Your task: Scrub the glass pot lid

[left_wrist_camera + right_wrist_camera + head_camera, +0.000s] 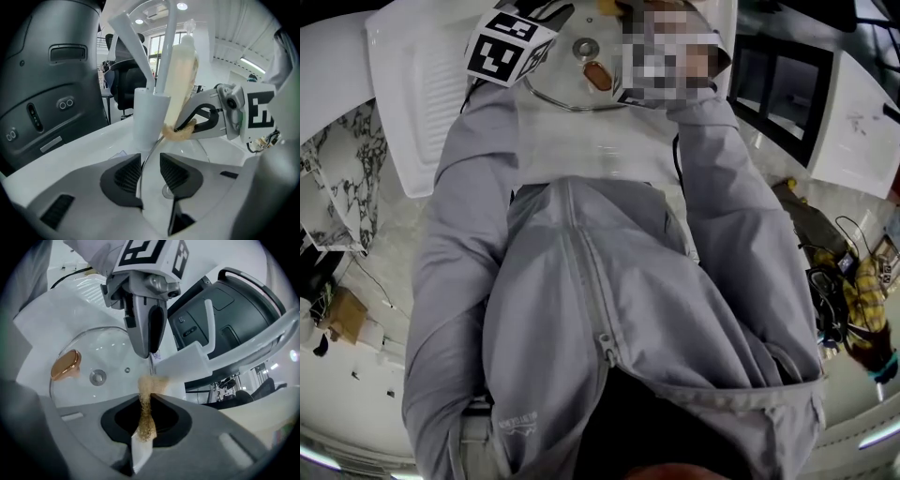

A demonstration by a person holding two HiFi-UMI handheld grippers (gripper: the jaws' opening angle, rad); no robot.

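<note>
- While the person is bending over the white worktop (61, 310), the glass pot lid (93, 352) is lying at its far side between the two grippers. It is dome-up, with its copper-coloured knob (64, 364) showing on top.
- The left gripper (150, 169) is standing with its jaws apart. The lid's thin rim is running between the pads without being pinched, so this gripper is straddling the edge rather than gripping it.
- The right gripper (146, 416) is clamping its jaws on a scrub sponge (183, 79), whose coarse tan edge is poking out past the fingertips.
- That tan edge is meeting the lid's rim just beside the left gripper's fingertips. A white faucet (144, 112) is standing close by and a dark grey appliance (47, 93) is looming beyond it.
- From the sponge's tip, the broad glass is spreading away toward the knob, so the right hand looks like the one placed for the scrubbing.
- A stroke would probably be sweeping inward from the rim across the dome.
- With the left jaws loose, the lid seems to be lying unsteadied and may be sliding under pressure unless they are closing on the rim first.
</note>
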